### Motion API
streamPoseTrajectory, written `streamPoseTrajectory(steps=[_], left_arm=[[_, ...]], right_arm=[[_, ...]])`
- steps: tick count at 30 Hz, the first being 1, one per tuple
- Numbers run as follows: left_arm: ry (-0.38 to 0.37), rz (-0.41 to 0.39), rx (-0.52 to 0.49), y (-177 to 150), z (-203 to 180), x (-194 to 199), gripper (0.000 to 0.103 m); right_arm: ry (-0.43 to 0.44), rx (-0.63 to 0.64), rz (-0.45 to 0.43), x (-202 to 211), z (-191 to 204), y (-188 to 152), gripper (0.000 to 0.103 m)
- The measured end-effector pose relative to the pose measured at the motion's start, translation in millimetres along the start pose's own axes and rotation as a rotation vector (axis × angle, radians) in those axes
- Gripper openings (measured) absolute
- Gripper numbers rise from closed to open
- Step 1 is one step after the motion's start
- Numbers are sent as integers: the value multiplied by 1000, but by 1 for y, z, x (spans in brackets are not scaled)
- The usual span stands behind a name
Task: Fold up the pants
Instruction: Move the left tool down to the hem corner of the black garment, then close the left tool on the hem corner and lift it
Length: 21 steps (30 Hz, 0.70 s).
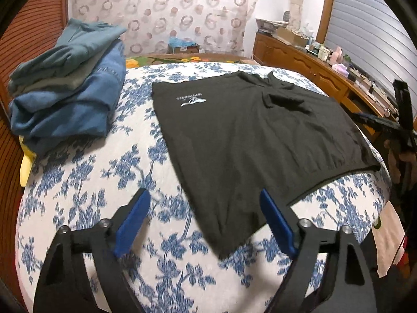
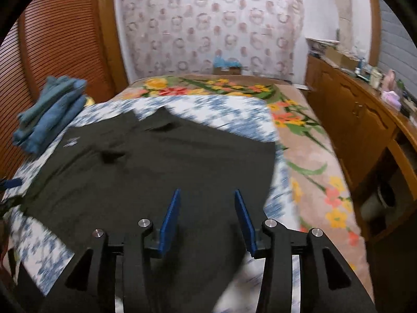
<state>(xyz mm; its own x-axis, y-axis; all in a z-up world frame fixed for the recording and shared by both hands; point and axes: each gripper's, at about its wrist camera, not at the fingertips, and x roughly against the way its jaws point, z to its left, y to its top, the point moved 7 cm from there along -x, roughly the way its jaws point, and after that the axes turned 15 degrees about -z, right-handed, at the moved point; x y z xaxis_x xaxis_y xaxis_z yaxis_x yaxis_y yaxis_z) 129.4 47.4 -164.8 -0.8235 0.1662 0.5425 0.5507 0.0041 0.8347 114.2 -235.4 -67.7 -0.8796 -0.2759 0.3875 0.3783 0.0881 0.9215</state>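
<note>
Bed (image 1: 86,195) with blue-floral sheet carries everything; a brighter flowered blanket (image 2: 307,156) shows past the sheet on the right and far side. Black pants (image 1: 247,140) lie spread flat mid-bed, appear to be shorts, small white logo (image 1: 192,100) toward the far-left corner, near hem corner pointing at the left camera. One pocket flap or crease sits proud near the far end. Stack of folded blue and teal clothes (image 1: 67,91) is well apart, at the far-left edge of the bed. Left gripper (image 1: 206,224) hovers over the near corner of the pants, jaws wide apart, nothing held. Right gripper (image 2: 206,219) hangs over the other near side of the fabric, jaws apart too, empty; right view is motion-blurred. Judgement: fold not yet started, step in hand is picking grasp points. To do it well: each gripper pinches a corner on one edge, catching both fabric layers, lifts low and level, carries across to the opposite edge, aligns the hems before releasing, keeps clear of the stack.
</note>
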Motion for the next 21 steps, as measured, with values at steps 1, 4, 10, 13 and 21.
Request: streamPoseTrajectory(steps=[1, 4, 10, 13, 21], left_arm=[[-2, 5, 2, -2, 0, 1, 78], [-9, 10, 9, -7, 0, 5, 68], [-25, 25, 4, -18, -7, 9, 58], [-22, 27, -18, -23, -11, 11, 54], [-13, -1, -17, -25, -11, 15, 42]], right_arm=[[20, 0, 3, 3, 7, -6, 46], [57, 13, 24, 8, 22, -22, 46], [85, 22, 33, 16, 33, -31, 46], [77, 42, 40, 21, 37, -33, 48], [72, 100, 50, 13, 50, -33, 60]])
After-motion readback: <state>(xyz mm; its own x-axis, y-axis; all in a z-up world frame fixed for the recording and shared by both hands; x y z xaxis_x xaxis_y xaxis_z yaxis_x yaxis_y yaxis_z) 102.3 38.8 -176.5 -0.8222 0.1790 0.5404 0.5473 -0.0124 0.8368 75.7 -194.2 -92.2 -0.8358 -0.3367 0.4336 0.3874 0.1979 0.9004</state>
